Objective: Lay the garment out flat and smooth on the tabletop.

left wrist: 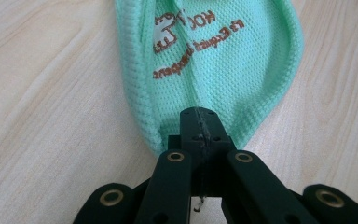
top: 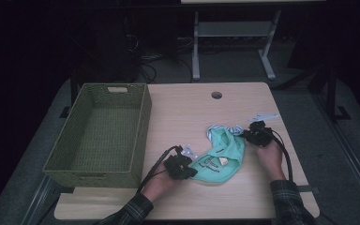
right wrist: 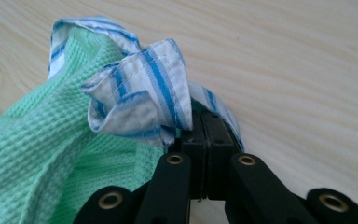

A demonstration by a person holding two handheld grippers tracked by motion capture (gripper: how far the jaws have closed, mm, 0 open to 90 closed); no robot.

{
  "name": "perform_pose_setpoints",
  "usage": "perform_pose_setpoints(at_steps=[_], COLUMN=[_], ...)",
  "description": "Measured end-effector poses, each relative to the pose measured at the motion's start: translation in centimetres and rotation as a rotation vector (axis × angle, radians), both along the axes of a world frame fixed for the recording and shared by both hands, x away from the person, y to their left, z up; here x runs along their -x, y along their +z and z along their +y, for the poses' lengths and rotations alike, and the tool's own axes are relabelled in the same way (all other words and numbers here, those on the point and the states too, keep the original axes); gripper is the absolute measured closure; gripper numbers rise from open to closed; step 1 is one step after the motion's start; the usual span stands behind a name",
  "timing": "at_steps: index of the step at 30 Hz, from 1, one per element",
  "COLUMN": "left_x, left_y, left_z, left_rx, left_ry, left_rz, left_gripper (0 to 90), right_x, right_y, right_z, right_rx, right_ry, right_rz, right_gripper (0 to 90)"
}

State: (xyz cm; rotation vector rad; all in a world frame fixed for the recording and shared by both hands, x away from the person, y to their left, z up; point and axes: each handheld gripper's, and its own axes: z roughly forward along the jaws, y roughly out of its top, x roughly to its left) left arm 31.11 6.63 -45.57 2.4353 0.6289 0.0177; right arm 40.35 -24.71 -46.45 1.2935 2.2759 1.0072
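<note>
With our left gripper (left wrist: 199, 122) clamped on the hem of the green garment (top: 225, 157) lying on the table (top: 187, 115) and our right gripper (right wrist: 204, 127) pinching its striped collar (right wrist: 149, 95), we risk thin edges slipping free if we lift unevenly.

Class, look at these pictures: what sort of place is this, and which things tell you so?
Probably a lab or workshop: a plain wooden table, desk legs and loose cables on the dark floor behind.
</note>
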Motion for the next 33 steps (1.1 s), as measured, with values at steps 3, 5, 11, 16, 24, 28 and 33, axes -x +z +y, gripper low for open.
perform_pose_setpoints(at_steps=[3,5,11,16,24,28,33], left_x=[0.0,0.0,-0.2,-0.9,-3.5,-4.2,-4.5], left_y=[0.0,0.0,0.7,2.1,2.2,1.4,0.8], left_z=[-0.1,0.0,-0.1,0.2,-0.6,-1.2,-1.8], left_rx=[0.006,-0.008,0.018,0.042,0.039,0.027,0.024], left_ry=[0.007,-0.005,0.003,0.032,0.085,0.076,0.062], left_rz=[0.0,0.0,0.001,-0.048,-0.083,-0.074,-0.067], left_gripper=[89.6,89.4,77.9,73.5,67.0,65.8,80.2], right_x=[0.1,0.3,0.8,1.0,1.0,0.9,0.6], right_y=[-0.3,-0.4,0.2,0.4,0.3,0.1,-0.3], right_z=[-0.2,-0.2,-0.3,-0.5,-0.7,-0.8,-0.8], right_rx=[-0.008,-0.013,-0.049,-0.055,-0.06,-0.064,-0.077], right_ry=[0.007,0.013,0.034,0.039,0.042,0.042,0.038], right_rz=[0.008,0.007,0.007,0.002,0.006,0.01,0.027], right_gripper=[88.8,88.2,77.7,75.9,74.8,73.5,73.0])
